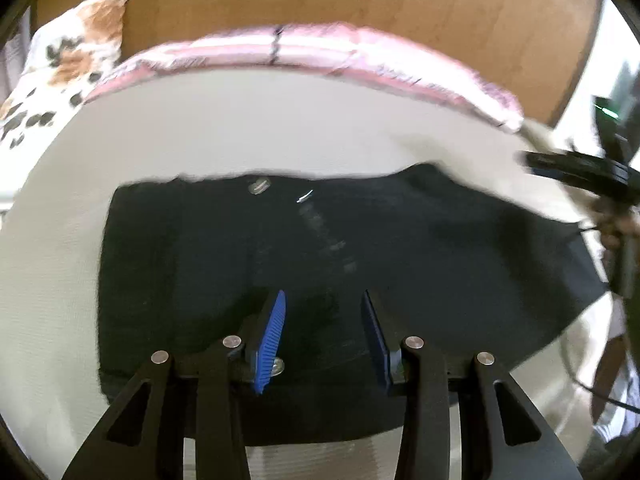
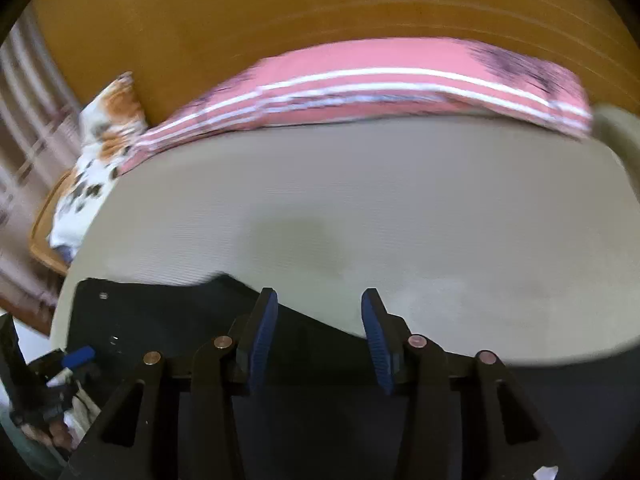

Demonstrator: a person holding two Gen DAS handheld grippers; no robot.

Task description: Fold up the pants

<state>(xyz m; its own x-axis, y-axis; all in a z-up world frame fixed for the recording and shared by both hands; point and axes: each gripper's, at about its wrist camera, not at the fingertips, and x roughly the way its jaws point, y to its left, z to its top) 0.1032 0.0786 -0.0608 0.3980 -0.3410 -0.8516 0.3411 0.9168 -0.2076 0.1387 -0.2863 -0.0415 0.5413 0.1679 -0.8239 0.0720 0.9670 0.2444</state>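
Observation:
Black pants [image 1: 240, 248] lie spread flat on a cream bed sheet [image 1: 280, 128], with a metal waist button [image 1: 259, 187] near their far edge. My left gripper [image 1: 324, 296] hovers over the middle of the pants, blue pads apart and nothing between them. At the right edge the right gripper [image 1: 580, 176] shows as a dark blur beside the pants. In the right wrist view, my right gripper [image 2: 320, 294] stands open over the pants' far edge [image 2: 160, 316], holding nothing. The left gripper [image 2: 76, 360] appears at lower left.
A folded pink striped blanket [image 1: 320, 46] [image 2: 380, 80] lies along the far side of the bed against a wooden headboard [image 2: 280, 8]. A floral pillow [image 1: 68, 60] [image 2: 104, 136] sits at the far left. Bare sheet [image 2: 400, 220] stretches beyond the pants.

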